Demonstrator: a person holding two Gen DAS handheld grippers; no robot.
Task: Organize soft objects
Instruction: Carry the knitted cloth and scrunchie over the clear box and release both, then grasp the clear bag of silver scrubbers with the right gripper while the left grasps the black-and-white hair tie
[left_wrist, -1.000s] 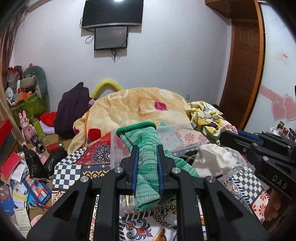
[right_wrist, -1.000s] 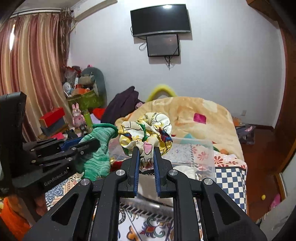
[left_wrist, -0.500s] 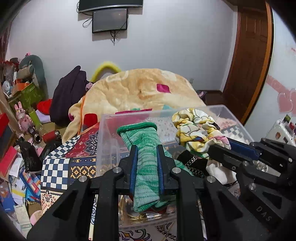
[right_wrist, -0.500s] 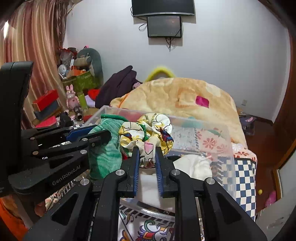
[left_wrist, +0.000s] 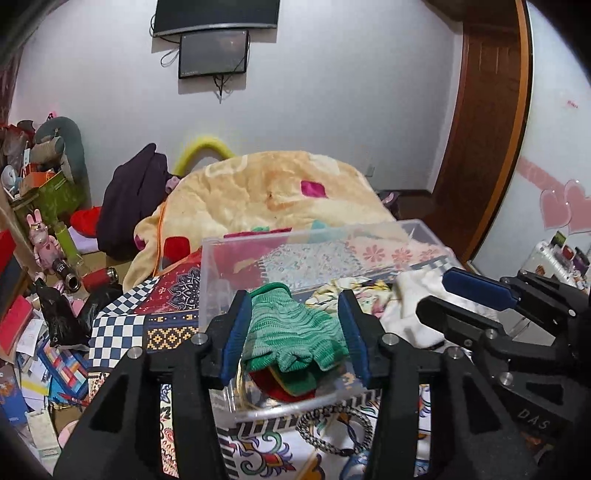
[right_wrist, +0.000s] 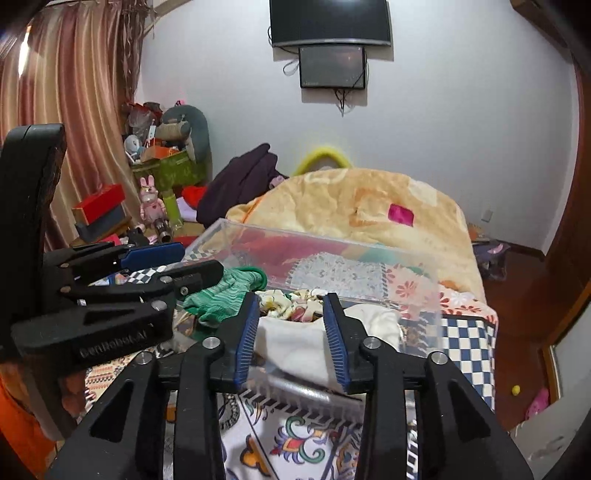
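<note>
In the left wrist view, a clear plastic bin (left_wrist: 295, 254) is seen on a patterned bedspread (left_wrist: 118, 332), its near rim lying just under the fingertips and its far wall standing open to the room. To the far side a peach blanket (left_wrist: 273, 192) is heaped, and cluttered floor items are seen at the far left. Inside the bin a green knitted glove (left_wrist: 295, 336) is draped over red fabric at the near left, a yellow floral scrunchie (left_wrist: 351, 291) lies at the middle, and a white cloth (left_wrist: 417, 306) lies to the right. A braided cord (left_wrist: 332, 432) rests on the bedspread just near the bin. The left gripper (left_wrist: 293, 332) is spread wide, its blue pads on either side of the glove; whether they touch it cannot be told. The right gripper (left_wrist: 461, 299) reaches in from the right, parted.

In the right wrist view, the bin (right_wrist: 332, 243) is seen with its far wall clear and its near edge under the fingers. The glove (right_wrist: 225, 291) lies at the left, the scrunchie (right_wrist: 291, 304) in the middle, the white cloth (right_wrist: 303, 339) nearest. The right gripper (right_wrist: 291, 336) is spread wide above the cloth and scrunchie, holding nothing. The left gripper (right_wrist: 177, 266) crowds the left side, just beside the glove.
</note>
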